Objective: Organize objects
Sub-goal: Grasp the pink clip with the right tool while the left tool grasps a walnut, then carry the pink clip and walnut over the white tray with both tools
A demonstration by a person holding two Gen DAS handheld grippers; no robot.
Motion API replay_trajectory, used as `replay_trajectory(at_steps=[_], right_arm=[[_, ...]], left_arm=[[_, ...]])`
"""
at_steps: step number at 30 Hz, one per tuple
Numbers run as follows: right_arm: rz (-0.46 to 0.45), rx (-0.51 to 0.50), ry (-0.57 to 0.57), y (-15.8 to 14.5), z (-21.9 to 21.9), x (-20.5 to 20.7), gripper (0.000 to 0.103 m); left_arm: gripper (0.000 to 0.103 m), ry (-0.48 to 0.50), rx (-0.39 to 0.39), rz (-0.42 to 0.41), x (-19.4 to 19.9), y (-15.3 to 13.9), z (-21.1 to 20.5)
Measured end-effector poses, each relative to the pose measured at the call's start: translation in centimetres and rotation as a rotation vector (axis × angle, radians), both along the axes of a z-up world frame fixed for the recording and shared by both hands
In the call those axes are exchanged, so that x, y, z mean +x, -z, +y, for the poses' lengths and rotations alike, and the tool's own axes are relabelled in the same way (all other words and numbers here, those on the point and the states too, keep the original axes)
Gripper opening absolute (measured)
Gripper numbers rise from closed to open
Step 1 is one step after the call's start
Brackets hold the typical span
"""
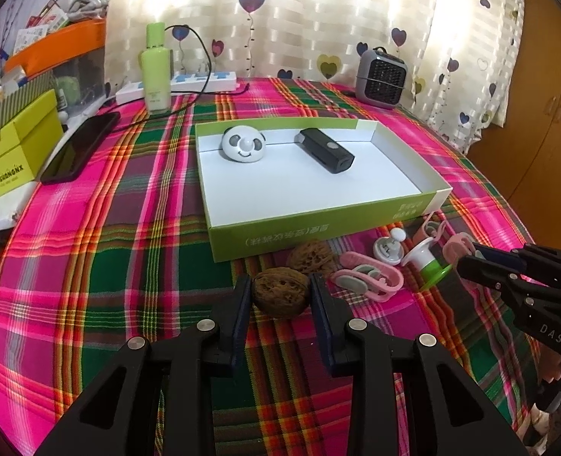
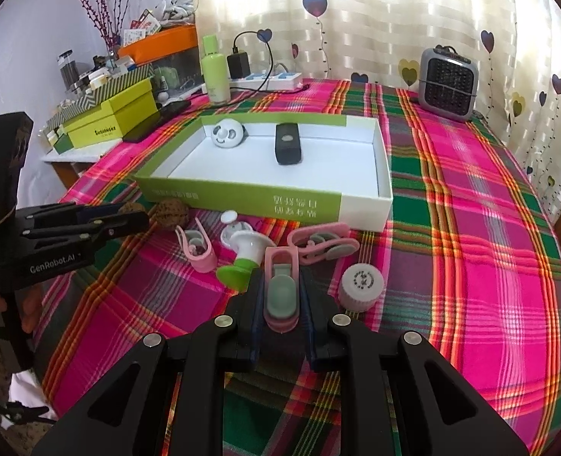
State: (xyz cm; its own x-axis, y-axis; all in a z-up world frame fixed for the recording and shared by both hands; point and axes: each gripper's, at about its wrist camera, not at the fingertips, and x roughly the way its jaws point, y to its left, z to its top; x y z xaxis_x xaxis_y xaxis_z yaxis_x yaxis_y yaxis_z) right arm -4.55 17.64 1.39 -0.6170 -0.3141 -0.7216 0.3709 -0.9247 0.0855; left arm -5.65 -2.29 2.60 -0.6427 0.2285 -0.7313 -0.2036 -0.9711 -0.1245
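My left gripper (image 1: 280, 285) is shut on a brown walnut (image 1: 280, 298) lying on the plaid tablecloth, one pad against each side. A second walnut (image 1: 311, 256) lies just behind it. My right gripper (image 2: 282, 277) is shut on a pink clip (image 2: 280, 288) with a grey-green pad. Around it lie two more pink clips (image 2: 198, 247) (image 2: 324, 243), a white and green suction piece (image 2: 244, 254) and a white cap (image 2: 360, 285). Behind them stands the shallow green and white box (image 1: 265, 233), which holds a panda toy (image 1: 242, 144) and a black device (image 1: 326, 150).
Along the back stand a green bottle (image 1: 155, 64), a white power strip (image 1: 189, 83) with a cable and a small grey heater (image 1: 381, 78). A black phone (image 1: 79, 148) and lime boxes (image 1: 14, 152) sit at the left edge. A heart-print curtain hangs behind.
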Motion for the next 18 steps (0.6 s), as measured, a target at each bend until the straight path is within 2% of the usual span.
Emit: replay_trajectory(at_steps=[10, 18], right_arm=[[0.012, -0.022, -0.008, -1.2, 0.1, -0.8, 0.018], [0.025, -0.025, -0.011, -2.1, 0.0, -1.9, 0.018]], left_arm=[[0.029, 0.015, 0.012, 0.034, -0.7, -1.8, 0.5], [0.029, 0.029, 0.019, 0.028, -2.5, -2.2, 1.1]])
